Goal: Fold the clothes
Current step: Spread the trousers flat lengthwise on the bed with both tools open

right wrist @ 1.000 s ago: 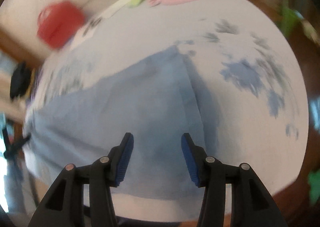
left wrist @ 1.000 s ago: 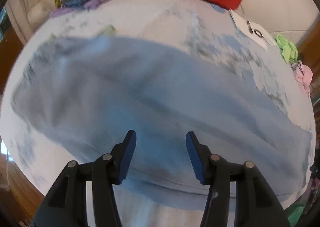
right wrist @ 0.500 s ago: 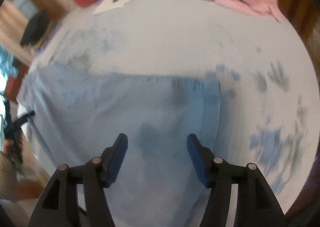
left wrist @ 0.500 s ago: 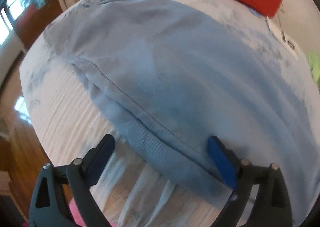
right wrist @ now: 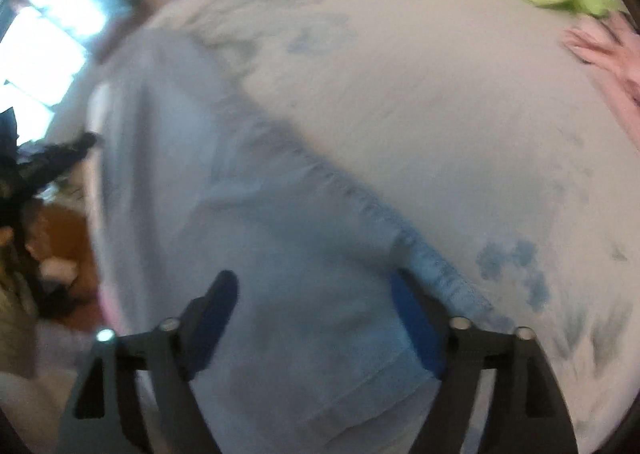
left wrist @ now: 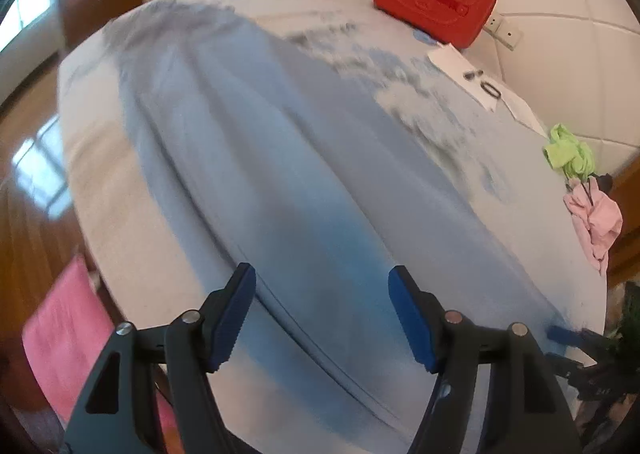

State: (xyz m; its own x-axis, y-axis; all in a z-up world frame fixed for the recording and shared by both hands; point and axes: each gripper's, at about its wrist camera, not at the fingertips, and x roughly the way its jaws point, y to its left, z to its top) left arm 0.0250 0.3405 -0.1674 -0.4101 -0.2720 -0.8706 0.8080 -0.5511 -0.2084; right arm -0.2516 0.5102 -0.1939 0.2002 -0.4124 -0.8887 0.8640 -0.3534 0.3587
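Two sets of tongs over one blue garment (left wrist: 280, 158): left tongs (left wrist: 322, 314) closing, right tongs (right wrist: 316, 318) opening, nothing clamped; long axis runs away leftward; right nearer its hem.

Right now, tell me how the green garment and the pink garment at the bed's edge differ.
The green garment is lime and bunched into a small, crumpled heap; the pink garment is pale and larger, and spreads out with one end drooping over the bed's edge. Both lie unfolded, side by side.
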